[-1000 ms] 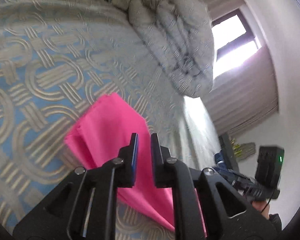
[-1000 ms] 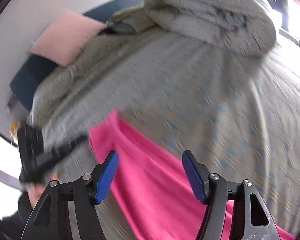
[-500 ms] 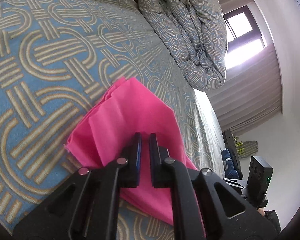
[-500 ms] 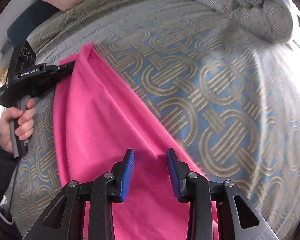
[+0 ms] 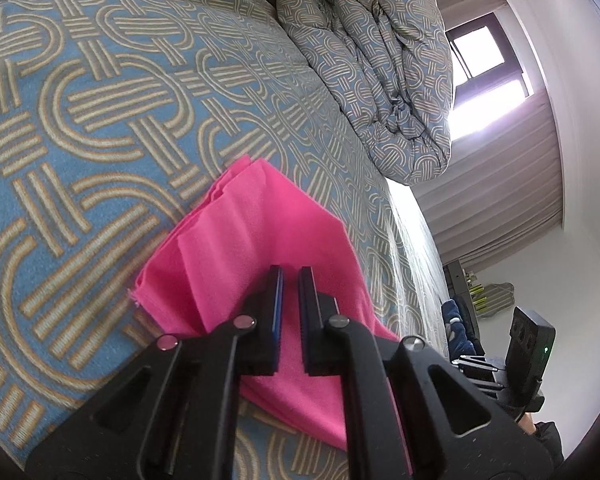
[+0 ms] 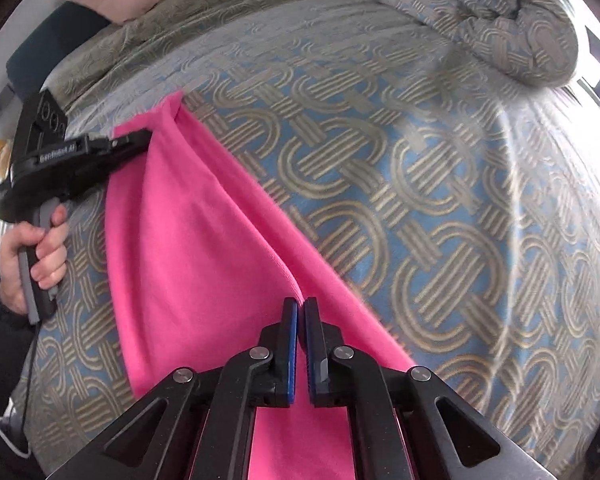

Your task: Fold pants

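Left wrist view: low, close over bed (image 5: 100, 128), facing window (image 5: 484, 80). Right wrist view: steeper, looking down. Shared: pink pants (image 5: 260, 240), bed.

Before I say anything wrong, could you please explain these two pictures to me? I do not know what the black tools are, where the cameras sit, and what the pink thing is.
No robot here: a person holds one hand-held gripper in each hand, with a camera on each looking along its fingers. One picture is from the left gripper, the other from the right gripper, which also shows the left one at the cloth's far end. The pink pants lie on a bed cover with a bundled duvet behind. The left gripper pinches one end of the pants. The right gripper's jaws have just been closing and now pinch a raised fold.
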Tool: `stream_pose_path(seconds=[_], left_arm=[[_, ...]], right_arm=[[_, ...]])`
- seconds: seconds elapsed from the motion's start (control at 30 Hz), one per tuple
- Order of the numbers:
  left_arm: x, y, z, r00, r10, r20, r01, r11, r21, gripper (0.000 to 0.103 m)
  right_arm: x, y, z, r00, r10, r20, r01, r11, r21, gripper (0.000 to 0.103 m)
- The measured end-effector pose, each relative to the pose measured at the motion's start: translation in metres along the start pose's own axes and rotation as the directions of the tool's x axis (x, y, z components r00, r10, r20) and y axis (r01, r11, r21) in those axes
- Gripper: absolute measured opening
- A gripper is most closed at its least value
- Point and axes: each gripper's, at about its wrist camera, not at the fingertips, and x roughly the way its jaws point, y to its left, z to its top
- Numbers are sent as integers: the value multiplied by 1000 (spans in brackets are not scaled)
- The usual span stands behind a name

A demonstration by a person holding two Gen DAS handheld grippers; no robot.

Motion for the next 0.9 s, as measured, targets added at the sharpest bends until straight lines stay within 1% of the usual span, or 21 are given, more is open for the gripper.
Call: stream_pose_path(seconds=[0.13, 0.2, 0.23, 0.33, 0.4, 0.43, 0.47, 0.5, 0.53, 0.57, 0.6, 0.63, 0.67, 0.7, 0.73, 0.77, 0.83, 0.87, 0.9], left_arm=[[-3, 1, 0, 1000, 14, 14, -14, 1000, 1, 9], [-6, 1, 0, 999, 33, 28, -34, 999, 6, 9], [-7, 0, 0, 998, 46, 36, -46, 999, 8, 9], [-12, -3, 0, 993, 99, 67, -101, 994, 31, 9], [-16, -6, 0, 986, 137, 92, -141, 989, 44, 9], [-18, -7, 1, 983, 152, 103, -158, 986, 46, 9], [-21, -6, 2, 979, 168, 116, -174, 984, 43, 9], [-23, -6, 3, 977, 176, 124, -182, 982, 41, 9], [-25, -6, 4, 974, 184, 132, -190, 981, 39, 9], [-26, -5, 5, 973, 188, 131, -195, 980, 41, 9], [-26, -5, 7, 974, 189, 122, -195, 980, 42, 9], [-27, -6, 8, 974, 194, 115, -200, 979, 43, 9], [-27, -9, 9, 974, 204, 103, -210, 976, 56, 9], [-28, -14, 9, 976, 201, 88, -207, 976, 66, 10], [-28, -20, 10, 981, 180, 71, -185, 980, 68, 10], [-27, -30, 9, 987, 155, 51, -159, 984, 82, 10], [-23, -57, 6, 991, 130, 40, -134, 981, 140, 11], [-22, -68, 3, 993, 114, 43, -119, 980, 160, 19], [-19, -75, 0, 994, 102, 45, -108, 980, 168, 33]], right_arm=[[-5, -9, 2, 1000, -24, 17, 23, 999, 28, 2], [-6, -12, 3, 999, -45, 27, 44, 999, 31, 2], [-5, -14, 4, 999, -40, 34, 38, 998, 48, 2], [2, -16, 4, 999, -35, 40, 33, 997, 65, 5], [6, -17, 4, 999, -43, 16, 42, 996, 78, 12], [1, -19, 3, 999, -48, 18, 46, 995, 93, 13], [-10, -23, 0, 998, -45, 42, 40, 993, 110, 13], [-26, -29, -5, 995, -48, 88, 36, 990, 139, 13], [-50, -39, -16, 987, -45, 152, 16, 982, 188, 18], [-63, -46, -24, 983, -50, 175, 12, 977, 211, 28], [-77, -54, -34, 979, -72, 189, 28, 973, 228, 32], [-88, -62, -47, 976, -115, 183, 70, 969, 236, 41], [-97, -69, -61, 974, -161, 159, 120, 964, 238, 45], [-103, -77, -74, 973, -188, 138, 151, 959, 241, 45], [-109, -86, -88, 973, -194, 126, 158, 954, 253, 45], [-115, -94, -102, 975, -183, 122, 145, 952, 270, 45], [-118, -105, -125, 977, -176, 118, 138, 950, 278, 45], [-115, -106, -133, 978, -185, 99, 154, 953, 261, 45], [-109, -106, -139, 976, -203, 72, 182, 955, 236, 45]])
